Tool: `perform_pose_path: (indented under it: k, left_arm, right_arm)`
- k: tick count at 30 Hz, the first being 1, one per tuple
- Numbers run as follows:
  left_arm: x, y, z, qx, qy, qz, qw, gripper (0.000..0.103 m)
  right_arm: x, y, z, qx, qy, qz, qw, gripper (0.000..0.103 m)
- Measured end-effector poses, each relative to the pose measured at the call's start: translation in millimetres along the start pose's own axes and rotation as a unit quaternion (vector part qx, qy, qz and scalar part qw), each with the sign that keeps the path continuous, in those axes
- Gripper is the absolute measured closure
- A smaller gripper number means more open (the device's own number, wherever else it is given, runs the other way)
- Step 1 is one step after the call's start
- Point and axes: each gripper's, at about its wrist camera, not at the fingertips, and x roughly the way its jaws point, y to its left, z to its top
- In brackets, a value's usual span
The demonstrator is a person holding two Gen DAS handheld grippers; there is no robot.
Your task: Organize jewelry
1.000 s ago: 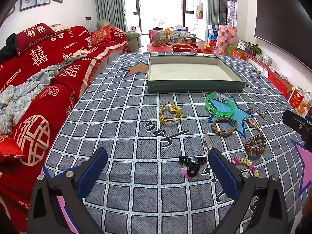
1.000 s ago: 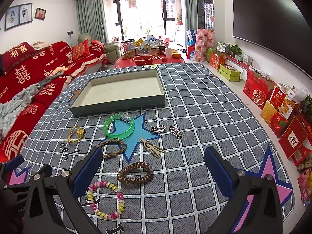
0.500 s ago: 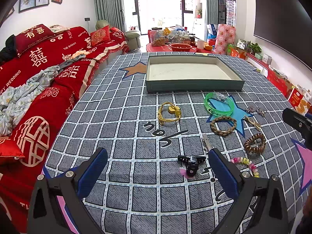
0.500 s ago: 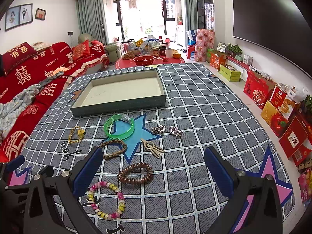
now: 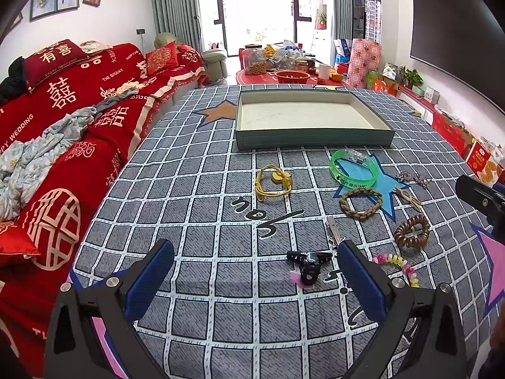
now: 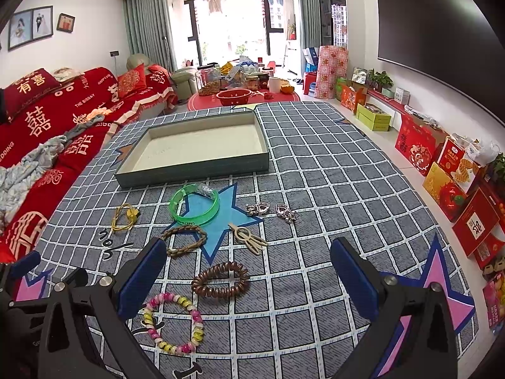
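An empty shallow teal tray [image 5: 315, 140] [image 6: 192, 170] stands at the far end of the checked table. Before it lie a green bangle [image 5: 353, 170] [image 6: 194, 204], a yellow cord bracelet [image 5: 272, 183] [image 6: 123, 218], a braided brown band [image 5: 360, 202] [image 6: 185, 240], a brown coil hair tie [image 5: 412, 232] [image 6: 221, 279], a pink and yellow bead bracelet [image 6: 173, 323], a beige hair clip [image 6: 247, 238], silver earrings [image 6: 271, 211] and a black clip [image 5: 308, 263]. My left gripper [image 5: 255, 271] is open above the table, the black clip just inside its right finger. My right gripper [image 6: 249, 271] is open over the coil hair tie.
A red sofa [image 5: 63, 126] runs along the table's left edge. Red gift boxes [image 6: 457, 189] line the floor at the right wall. A red round table with jars and a bowl [image 6: 243, 94] stands beyond the tray.
Both grippers have stayed nearly still; the views have shifted only very slightly. Nothing on the table has moved.
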Motion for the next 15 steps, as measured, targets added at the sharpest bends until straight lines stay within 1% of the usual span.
perform_pose_path:
  k: [15]
  left_arm:
    - [-0.5, -0.6, 0.0, 0.001, 0.001, 0.000, 1.0000, 0.000]
  right_arm:
    - [0.0, -0.5, 0.0, 0.001, 0.000, 0.000, 1.000, 0.000]
